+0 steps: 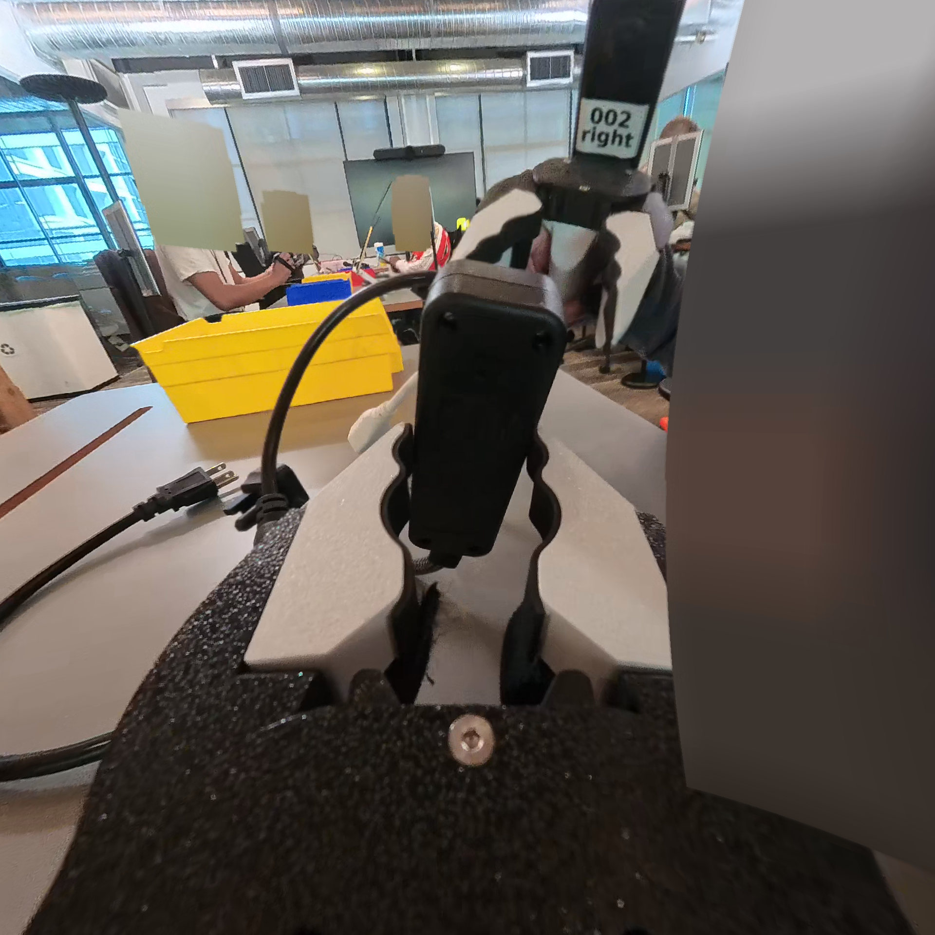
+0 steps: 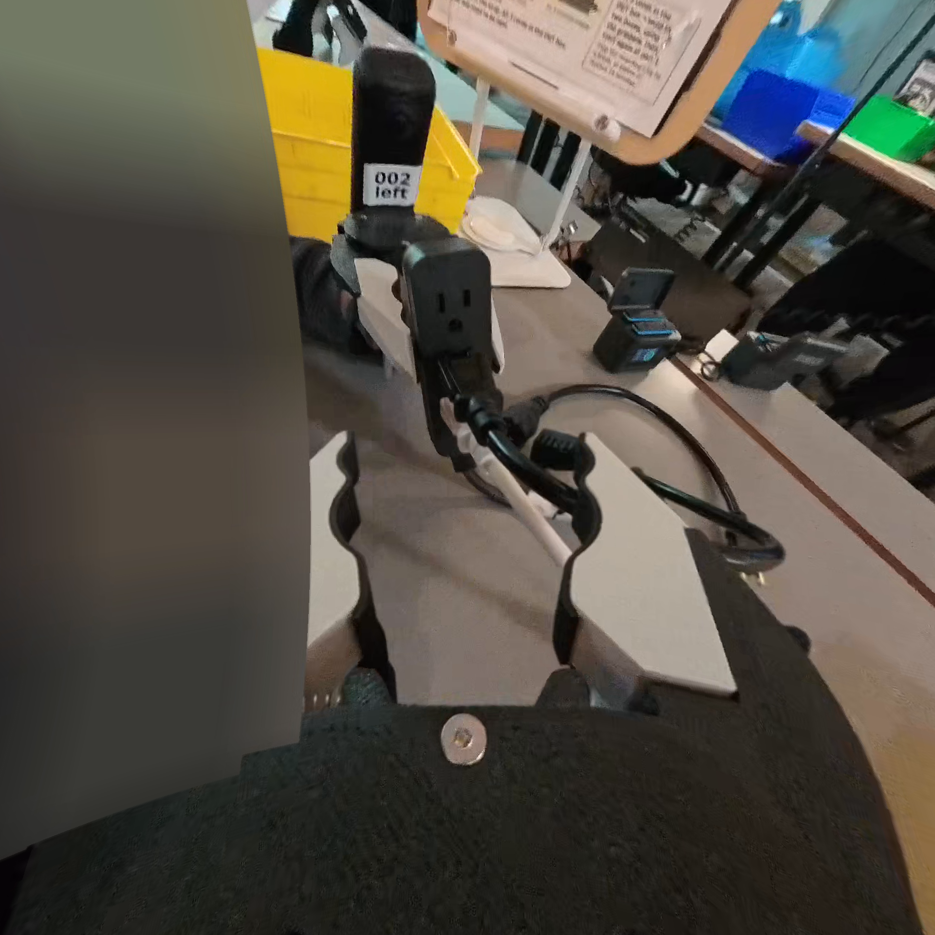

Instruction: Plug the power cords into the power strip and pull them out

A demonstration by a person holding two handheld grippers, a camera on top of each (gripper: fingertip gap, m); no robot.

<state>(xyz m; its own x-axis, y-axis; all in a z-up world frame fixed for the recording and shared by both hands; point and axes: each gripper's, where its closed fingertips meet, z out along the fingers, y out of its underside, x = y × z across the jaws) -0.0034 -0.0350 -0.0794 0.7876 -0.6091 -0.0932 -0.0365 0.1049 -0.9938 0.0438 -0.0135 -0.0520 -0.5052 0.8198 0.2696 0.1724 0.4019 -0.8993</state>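
My left gripper (image 1: 473, 445) is shut on a black power strip (image 1: 480, 394) and holds it upright above the grey table, its back toward this camera. In the right wrist view the strip (image 2: 450, 283) shows an empty top outlet, with a black plug (image 2: 475, 379) and a white plug (image 2: 463, 435) seated in it below. The left gripper (image 2: 445, 329) clamps its sides there. My right gripper (image 2: 465, 455) is open and empty, just short of the plugs; the white cord (image 2: 531, 521) runs beside its right finger. It also shows beyond the strip in the left wrist view (image 1: 566, 238). A loose black plug (image 1: 197, 485) lies on the table.
Stacked yellow bins (image 1: 273, 364) stand at the back of the table. A sign stand with a white base (image 2: 526, 263) and a black charger box (image 2: 637, 329) sit behind the strip. Black cord loops (image 2: 708, 455) lie to the right. People sit at desks farther off. Spacing between my two grippers at the tips: around 7 cm. Left tips and right tips are each some 25 cm from the loose black plug (image 1: 197, 485).
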